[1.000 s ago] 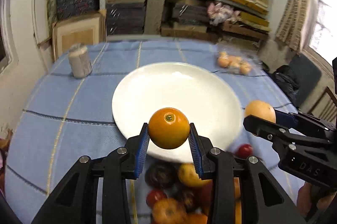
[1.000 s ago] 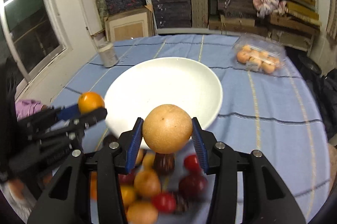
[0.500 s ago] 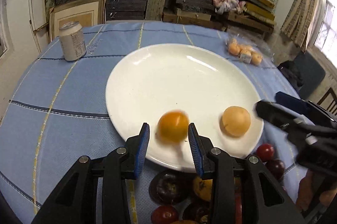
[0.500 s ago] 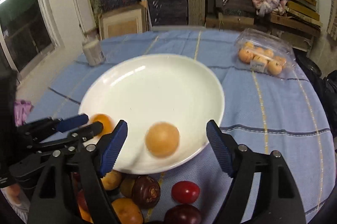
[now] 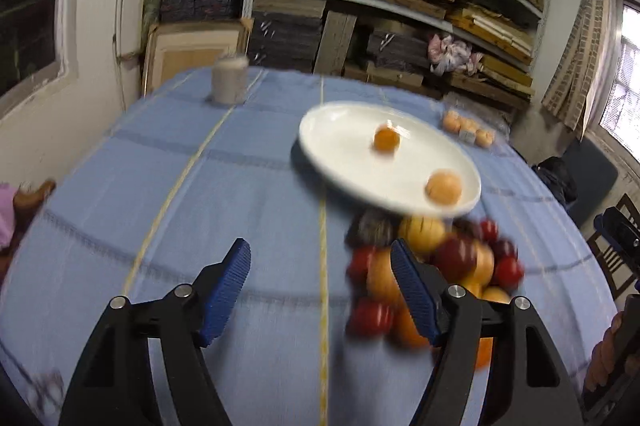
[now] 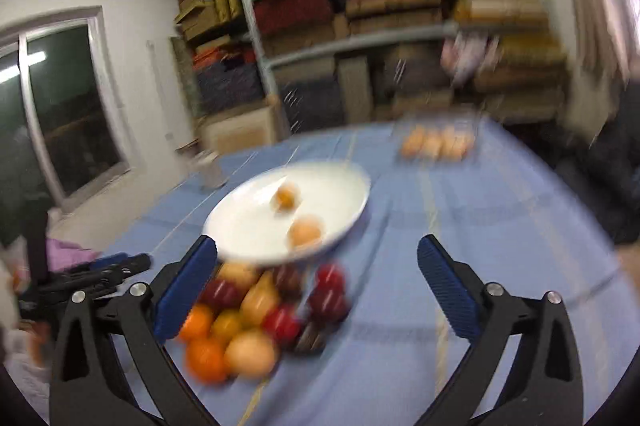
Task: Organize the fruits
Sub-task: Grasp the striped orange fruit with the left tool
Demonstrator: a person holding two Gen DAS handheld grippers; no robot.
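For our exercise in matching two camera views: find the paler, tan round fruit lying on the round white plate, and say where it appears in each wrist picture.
Left wrist view: the tan round fruit lies right of centre, at the near right rim of the round white plate.
Right wrist view: the same fruit lies just left of centre, near the plate's front rim.
Shared landmark: the smaller orange fruit farther back on the plate.

White plate (image 5: 332,145) with two orange fruits (image 5: 386,139), pale blue surface (image 5: 224,193) with yellow stripes (grid-ish), red-and-yellow fruit pile (image 6: 256,310) at 6 o'clock of it.
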